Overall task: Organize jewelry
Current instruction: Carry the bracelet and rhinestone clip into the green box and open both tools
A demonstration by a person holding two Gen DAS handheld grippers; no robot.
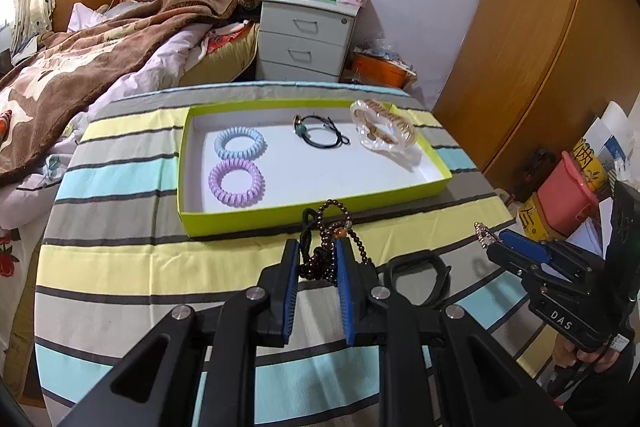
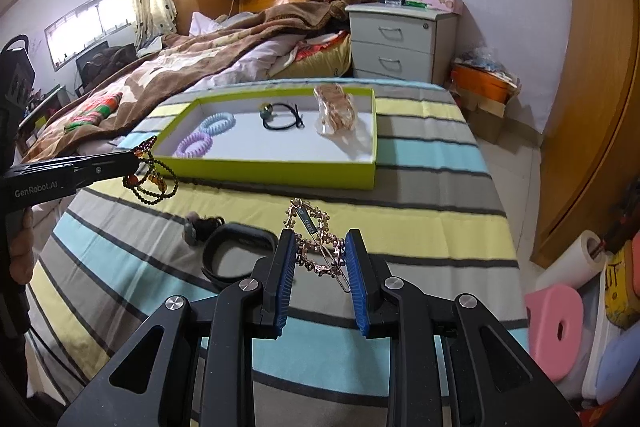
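A lime-green tray (image 1: pixel 280 209) (image 2: pixel 280 173) sits on the striped table. It holds a blue coil band (image 1: pixel 239 143), a purple coil band (image 1: pixel 236 183), a black cord bracelet (image 1: pixel 322 133) and a bagged wooden bracelet (image 1: pixel 382 129). My left gripper (image 1: pixel 318 251) (image 2: pixel 134 153) is shut on a dark bead bracelet (image 1: pixel 334 227) (image 2: pixel 154 179), lifted just before the tray's near wall. My right gripper (image 2: pixel 320 243) (image 1: pixel 490 245) is shut on a gold rhinestone hair clip (image 2: pixel 316 243) (image 1: pixel 484 233), held above the table to the right.
A black wristband (image 1: pixel 416 275) (image 2: pixel 232 251) and a small dark hair tie (image 2: pixel 198 227) lie on the striped cloth (image 1: pixel 120 259) near the front. A bed (image 1: pixel 80 67) is at left, a nightstand (image 1: pixel 304 39) behind, and pink stools (image 2: pixel 556 327) at right.
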